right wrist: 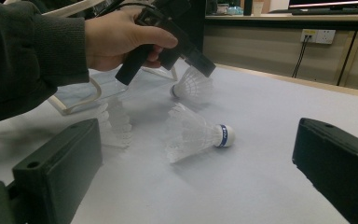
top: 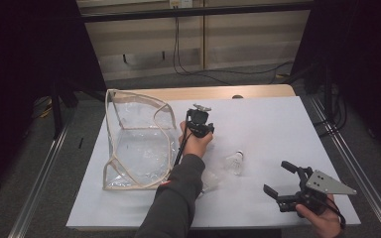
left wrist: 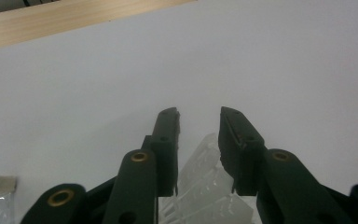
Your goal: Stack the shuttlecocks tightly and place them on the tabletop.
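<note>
While held feathers-up between jaws of left tool [top: 199, 120], white shuttlecock [left wrist: 204, 184] sits above counter [top: 278, 124], near its middle; jaws clenched on skirt. Second shuttlecock [right wrist: 196, 132] lies on side on white counter, blue-banded cork toward far edge, between both tools. Third shuttlecock [right wrist: 114, 122] stands just beside left sleeve. Clear plastic bag [top: 138, 140] with beige trim stands open at left. Right tool [top: 284, 179] released, jaws wide apart, low at right near edge.
</note>
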`<state>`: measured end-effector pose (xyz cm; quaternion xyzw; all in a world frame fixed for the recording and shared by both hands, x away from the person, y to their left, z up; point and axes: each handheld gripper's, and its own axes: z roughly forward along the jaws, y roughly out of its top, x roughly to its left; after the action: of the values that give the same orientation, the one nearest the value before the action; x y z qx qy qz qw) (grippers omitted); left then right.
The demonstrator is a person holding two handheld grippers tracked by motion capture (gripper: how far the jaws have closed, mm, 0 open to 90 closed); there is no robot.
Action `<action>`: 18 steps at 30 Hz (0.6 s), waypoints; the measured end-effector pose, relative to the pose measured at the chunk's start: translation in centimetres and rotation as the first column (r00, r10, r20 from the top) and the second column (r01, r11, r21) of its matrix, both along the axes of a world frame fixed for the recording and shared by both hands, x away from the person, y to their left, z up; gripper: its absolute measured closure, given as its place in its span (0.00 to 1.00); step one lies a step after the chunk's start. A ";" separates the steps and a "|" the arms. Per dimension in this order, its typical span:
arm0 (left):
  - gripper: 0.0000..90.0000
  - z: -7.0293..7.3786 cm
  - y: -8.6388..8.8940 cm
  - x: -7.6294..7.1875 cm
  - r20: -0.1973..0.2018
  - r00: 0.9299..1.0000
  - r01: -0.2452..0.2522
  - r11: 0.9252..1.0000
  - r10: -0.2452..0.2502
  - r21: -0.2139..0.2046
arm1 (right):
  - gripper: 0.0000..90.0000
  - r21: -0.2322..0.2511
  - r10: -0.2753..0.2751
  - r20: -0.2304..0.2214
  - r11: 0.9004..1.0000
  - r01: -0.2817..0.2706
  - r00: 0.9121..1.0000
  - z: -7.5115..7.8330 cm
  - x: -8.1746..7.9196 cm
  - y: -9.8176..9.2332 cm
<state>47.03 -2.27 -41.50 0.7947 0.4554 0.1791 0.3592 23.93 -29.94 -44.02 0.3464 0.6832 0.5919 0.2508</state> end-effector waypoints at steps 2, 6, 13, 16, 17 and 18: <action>0.74 0.0 0.0 0.0 -0.001 1.000 -0.001 1.000 0.001 -0.002 | 0.01 0.001 0.000 0.000 1.000 0.000 1.000 0.0 0.0 0.0; 0.72 0.0 0.1 0.1 0.001 1.000 -0.005 1.000 0.005 -0.013 | 0.01 -0.001 0.002 0.003 1.000 -0.002 1.000 0.0 0.0 0.0; 0.71 0.0 0.0 0.0 -0.002 1.000 -0.001 1.000 0.001 -0.012 | 0.01 0.001 0.004 0.001 1.000 -0.004 1.000 0.0 0.0 0.0; 0.70 0.0 0.0 0.0 0.002 1.000 0.002 1.000 -0.002 -0.015 | 0.01 0.001 0.007 0.001 1.000 -0.007 1.000 0.0 0.0 0.1; 0.70 0.0 -0.1 0.0 0.003 1.000 0.001 1.000 -0.001 -0.018 | 0.01 0.000 0.007 0.002 1.000 -0.007 1.000 0.0 0.0 0.0; 0.70 0.0 -0.1 0.0 0.003 1.000 0.002 1.000 -0.002 -0.018 | 0.01 -0.001 0.007 0.002 1.000 -0.007 1.000 0.0 0.0 0.0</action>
<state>47.03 -2.35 -41.50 0.7915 0.4559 0.1758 0.3671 23.95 -29.91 -44.01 0.3433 0.6843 0.5929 0.2498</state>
